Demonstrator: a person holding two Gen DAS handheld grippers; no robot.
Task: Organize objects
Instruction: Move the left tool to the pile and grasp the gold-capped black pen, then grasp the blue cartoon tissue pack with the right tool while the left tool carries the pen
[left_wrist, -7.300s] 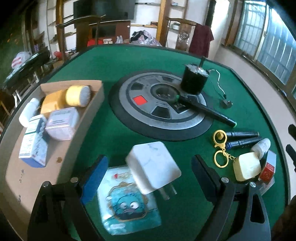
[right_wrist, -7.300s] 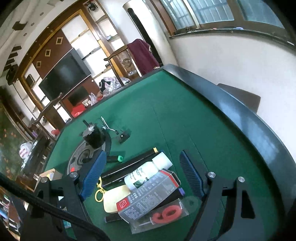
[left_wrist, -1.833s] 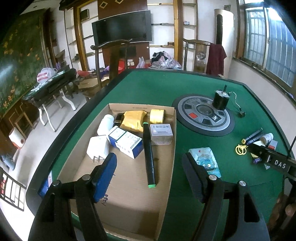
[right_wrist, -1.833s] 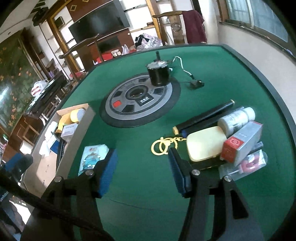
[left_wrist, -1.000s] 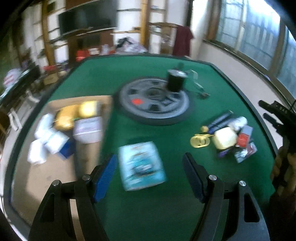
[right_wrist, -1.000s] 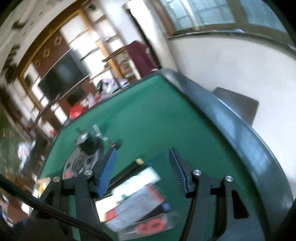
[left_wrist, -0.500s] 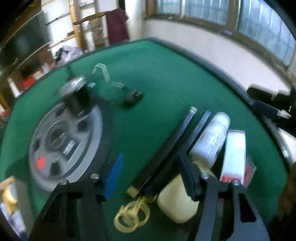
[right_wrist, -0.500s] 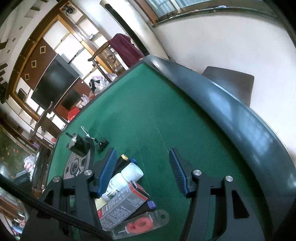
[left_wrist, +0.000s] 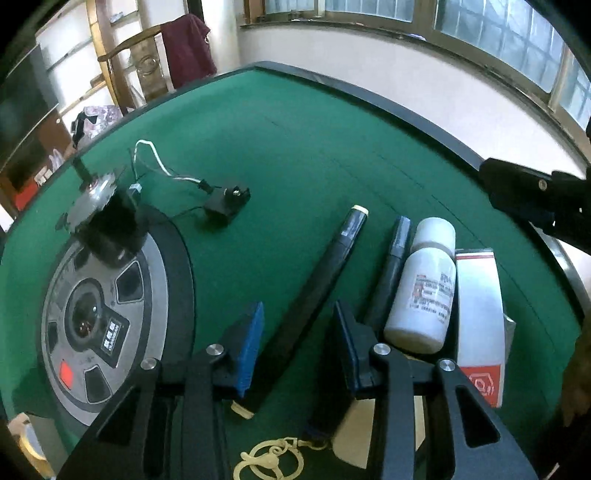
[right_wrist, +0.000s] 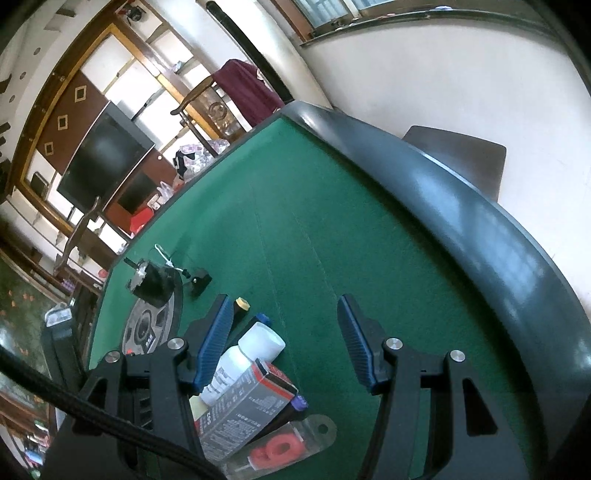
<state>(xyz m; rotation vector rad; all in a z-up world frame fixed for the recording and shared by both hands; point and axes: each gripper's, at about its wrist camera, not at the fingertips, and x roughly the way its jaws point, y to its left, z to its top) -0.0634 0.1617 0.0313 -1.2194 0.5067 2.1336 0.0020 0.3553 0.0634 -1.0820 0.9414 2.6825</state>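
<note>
a: left wrist cam first. what've u got?

b: my left gripper (left_wrist: 298, 332) points down at the green table (left_wrist: 314, 147). its jaws are closing w/ the long black pen (left_wrist: 314, 291) lying between them. pads aren't pressing it yet, there's a gap on both sides. the pen runs diagonally, cream-tipped end away from me.

a: what's beside it?

b: right of it a second dark pen (left_wrist: 391, 273), then a white bottle (left_wrist: 424, 284) on its side, then a white box w/ red end (left_wrist: 478, 317). all packed close, roughly parallel. a yellow key ring (left_wrist: 269, 461) sits at the bottom edge, next to a cream flat thing (left_wrist: 354, 432) mostly hidden by my finger. to the left is the round grey disc (left_wrist: 107, 314) w/ a small black motor (left_wrist: 107, 225) on its far rim, and a wire going to a black plug (left_wrist: 225, 201). my other gripper's finger (left_wrist: 532, 192) pokes in at the far right.

a: ok, right wrist cam?

b: my right gripper (right_wrist: 284, 343) hovers over the table (right_wrist: 332, 240), jaws spread partway, nothing between them but felt. the white bottle (right_wrist: 247, 358) and the box (right_wrist: 243, 417) are at my left finger, lower left. a red ring in clear pack (right_wrist: 280, 446) lies under the box. the pen's cream tip (right_wrist: 242, 304) peeks out past the finger. disc (right_wrist: 147, 328) & motor (right_wrist: 151, 280) are farther off left.
</note>
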